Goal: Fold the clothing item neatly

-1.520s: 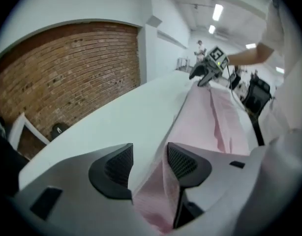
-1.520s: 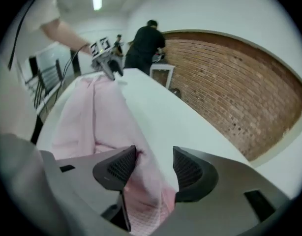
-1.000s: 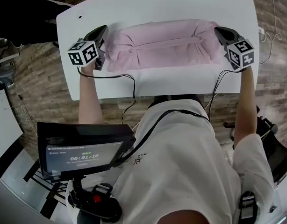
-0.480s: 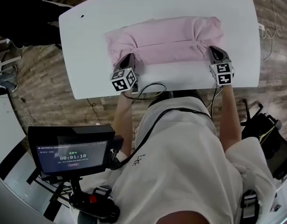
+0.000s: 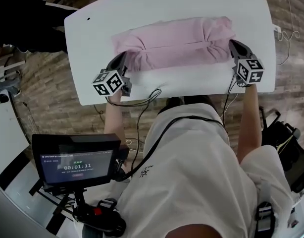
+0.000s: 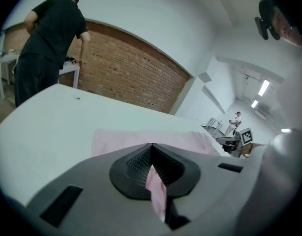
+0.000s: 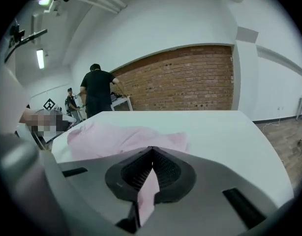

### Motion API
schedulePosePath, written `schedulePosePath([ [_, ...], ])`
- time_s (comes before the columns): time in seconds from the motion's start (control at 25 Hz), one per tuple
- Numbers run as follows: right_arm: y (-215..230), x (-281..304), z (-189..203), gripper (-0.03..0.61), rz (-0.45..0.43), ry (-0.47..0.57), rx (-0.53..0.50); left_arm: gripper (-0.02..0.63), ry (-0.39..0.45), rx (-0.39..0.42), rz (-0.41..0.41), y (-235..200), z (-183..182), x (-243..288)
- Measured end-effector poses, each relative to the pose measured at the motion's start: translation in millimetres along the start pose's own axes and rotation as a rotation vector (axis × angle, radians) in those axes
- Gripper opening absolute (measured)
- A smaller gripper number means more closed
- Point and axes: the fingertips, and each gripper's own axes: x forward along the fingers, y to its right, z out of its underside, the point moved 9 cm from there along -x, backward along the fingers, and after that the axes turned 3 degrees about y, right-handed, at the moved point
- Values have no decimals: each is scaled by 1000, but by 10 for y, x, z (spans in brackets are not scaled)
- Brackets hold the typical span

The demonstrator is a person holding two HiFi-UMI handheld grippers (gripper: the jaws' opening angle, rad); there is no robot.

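A pink garment (image 5: 174, 41) lies folded into a long band across the white table (image 5: 167, 4). My left gripper (image 5: 123, 59) is at its near left corner, and a strip of pink cloth (image 6: 156, 190) is pinched between the shut jaws. At the near right corner my right gripper (image 5: 232, 44) is shut on a fold of the same cloth (image 7: 146, 191). The rest of the garment (image 6: 136, 135) spreads flat on the table beyond the left gripper's jaws. In the right gripper view it bunches up (image 7: 116, 134) to the left.
The table's near edge (image 5: 181, 94) runs just behind both grippers, with cables (image 5: 149, 95) hanging over it. A screen on a stand (image 5: 75, 158) sits low at the left. A person in black (image 6: 47, 31) stands beyond the table's far end by a brick wall.
Both grippers came in from the garment's ends to its near edge, then moved outward again. The left one is now further left, the right one further right and a little farther away.
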Motion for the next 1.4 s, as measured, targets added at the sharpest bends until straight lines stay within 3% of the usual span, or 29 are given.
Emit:
schedulePosePath([
  [0.12,163,363,-123,2,-18,19,-22,2,17,69,-67,-209,-174,508],
  [0.24,317,842,-104,2,-5,-71,-62,2,-51,90,-153,-549,-236,958],
  [0.36,483,973,-13,2,64,-154,-107,0,-178,204,-256,-742,-138,1025],
  [0.48,532,974,-34,3,50,-157,-113,0,-181,270,-279,-775,-141,1011],
  [0.6,489,846,-212,3,30,-95,-129,0,-92,298,-217,-527,-342,885],
  [0.76,296,777,-366,2,-106,-32,-111,0,-73,249,-11,-64,-387,772],
  [0.8,268,837,-345,2,-122,-51,-128,0,-92,246,-3,-50,-338,831],
  [0.92,311,1036,-233,2,-83,-123,-170,0,-178,292,-90,-254,-146,1074],
  [1.08,387,1149,-185,2,-47,-114,-122,1,-236,356,-99,-398,-136,1168],
  [1.16,409,1162,-162,2,-31,-95,-96,0,-234,370,-85,-419,-134,1186],
  [1.32,437,1190,-142,3,-38,-104,-68,2,-207,317,-77,-464,-106,1201],
  [1.4,428,1122,-188,2,-38,-95,-75,0,-188,340,-96,-409,-145,1164],
])
